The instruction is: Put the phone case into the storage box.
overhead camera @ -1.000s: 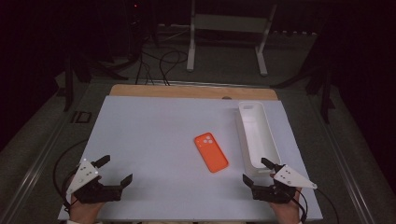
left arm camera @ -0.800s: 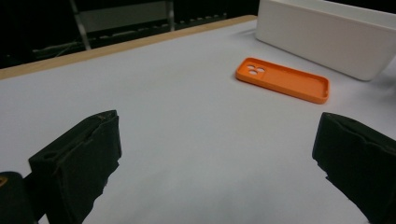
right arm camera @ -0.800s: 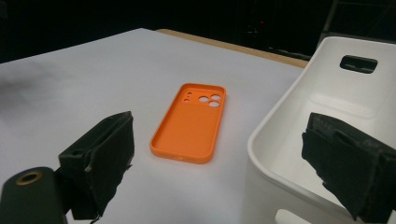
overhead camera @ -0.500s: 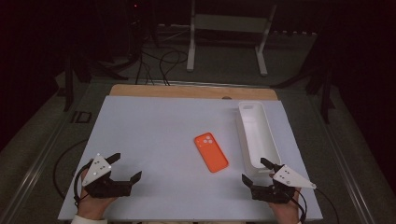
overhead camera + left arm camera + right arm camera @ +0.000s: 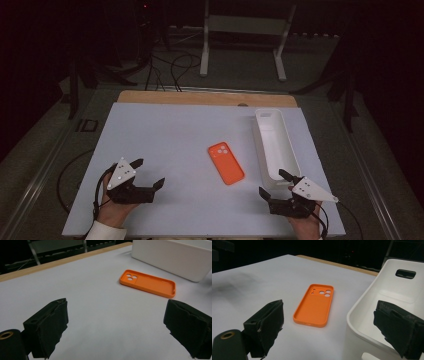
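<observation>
On the white bench [image 5: 165,135], a long white bin [image 5: 276,145] is set beside the orange phone case [image 5: 226,163], which is flanked by the released, just-narrowing left claw [image 5: 150,175] and released right claw [image 5: 272,184], nothing held.

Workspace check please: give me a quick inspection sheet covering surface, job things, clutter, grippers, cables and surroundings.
Surface: white board on a wooden top, bare apart from the job things.
Job things: orange phone case lying open side up, camera cutouts toward the far edge; white bin to its right, apart from it, nothing seen inside.
Clutter: nothing seen.
Grippers: left gripper near the front left corner, jaws open, just been closing slightly, nothing between them; right gripper by the bin's near end, jaws open, nothing between them.
Cables: one trails from each gripper; more lie on the floor beyond the table.
Surroundings: dark room, white stand behind the table.
</observation>
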`<state>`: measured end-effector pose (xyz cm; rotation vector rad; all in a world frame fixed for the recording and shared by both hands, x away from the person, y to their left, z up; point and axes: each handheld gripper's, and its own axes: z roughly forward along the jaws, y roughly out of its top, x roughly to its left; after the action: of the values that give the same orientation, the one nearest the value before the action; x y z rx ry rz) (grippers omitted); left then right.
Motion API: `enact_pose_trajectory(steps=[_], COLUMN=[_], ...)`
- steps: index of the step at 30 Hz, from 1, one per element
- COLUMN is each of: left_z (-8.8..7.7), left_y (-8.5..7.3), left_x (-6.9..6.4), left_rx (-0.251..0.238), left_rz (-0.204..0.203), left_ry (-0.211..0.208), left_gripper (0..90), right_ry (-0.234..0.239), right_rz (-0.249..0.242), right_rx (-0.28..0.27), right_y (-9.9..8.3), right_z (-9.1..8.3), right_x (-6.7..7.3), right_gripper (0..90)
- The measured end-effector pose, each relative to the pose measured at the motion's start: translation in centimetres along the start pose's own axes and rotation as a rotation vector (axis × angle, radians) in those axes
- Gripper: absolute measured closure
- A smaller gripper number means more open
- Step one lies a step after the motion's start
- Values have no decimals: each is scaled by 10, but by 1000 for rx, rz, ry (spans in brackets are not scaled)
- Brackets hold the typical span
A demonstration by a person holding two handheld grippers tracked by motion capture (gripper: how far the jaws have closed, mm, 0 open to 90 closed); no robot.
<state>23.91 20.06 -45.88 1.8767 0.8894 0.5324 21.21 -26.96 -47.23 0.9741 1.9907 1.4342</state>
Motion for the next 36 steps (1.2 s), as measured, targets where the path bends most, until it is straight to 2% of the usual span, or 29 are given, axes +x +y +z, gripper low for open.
enact_pose_trajectory(steps=[4, 13, 25, 36], left_z=[4, 23, 43, 63], left_y=[3, 14, 21, 22], left_x=[-1, -7, -12, -13], left_rx=[-2, 4, 34, 38], left_rz=[6, 20, 33, 12], left_ry=[-3, -25, -45, -67], left_gripper=[62, 79, 131, 171], right_ry=[-2, 1, 2, 0], right_rz=[2, 4, 4, 3], right_rx=[-1, -2, -2, -5], right_y=[0, 0, 0, 0], right_z=[0, 0, 0, -1], right_x=[0, 0, -1, -2], right_gripper=[93, 93, 93, 93])
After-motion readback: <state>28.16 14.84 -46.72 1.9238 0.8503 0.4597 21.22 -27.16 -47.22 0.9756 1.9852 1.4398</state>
